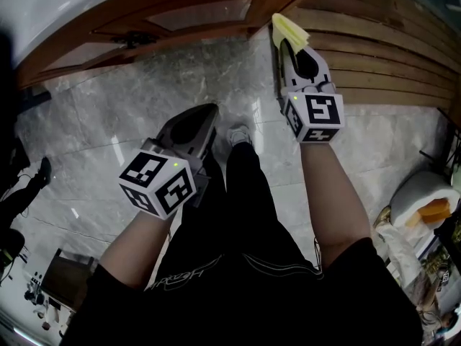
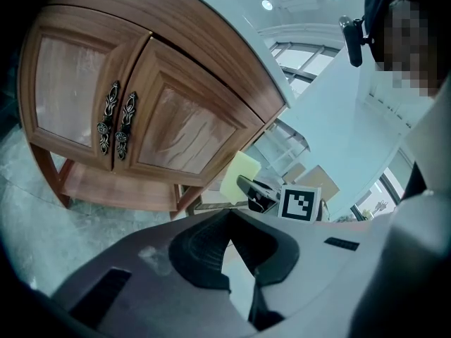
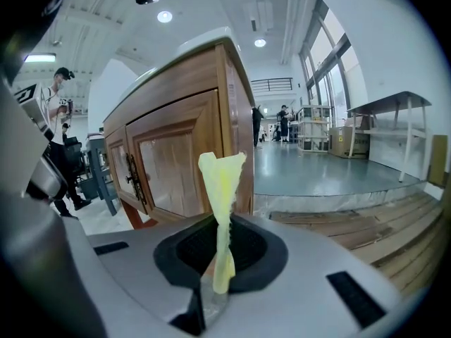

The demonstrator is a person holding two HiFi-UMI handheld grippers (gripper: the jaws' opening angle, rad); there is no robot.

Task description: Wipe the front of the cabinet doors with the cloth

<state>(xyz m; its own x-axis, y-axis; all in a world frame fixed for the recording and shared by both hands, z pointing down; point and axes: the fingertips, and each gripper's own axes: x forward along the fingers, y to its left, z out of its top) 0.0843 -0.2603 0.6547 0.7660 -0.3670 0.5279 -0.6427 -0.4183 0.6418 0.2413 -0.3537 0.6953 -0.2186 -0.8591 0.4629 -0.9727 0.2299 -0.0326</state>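
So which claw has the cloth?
The right claw: the yellow cloth is pinched between its jaws and sticks up out of them. The left claw is shut on nothing.

Camera layout
Head view looked steeply down onto the grey marble floor; left gripper view looked up from low, right gripper view level and close; all caught the brown wooden two-door cabinet.

The cabinet runs off the head view's far edge. The lower end of the cloth is hidden inside the right claw.
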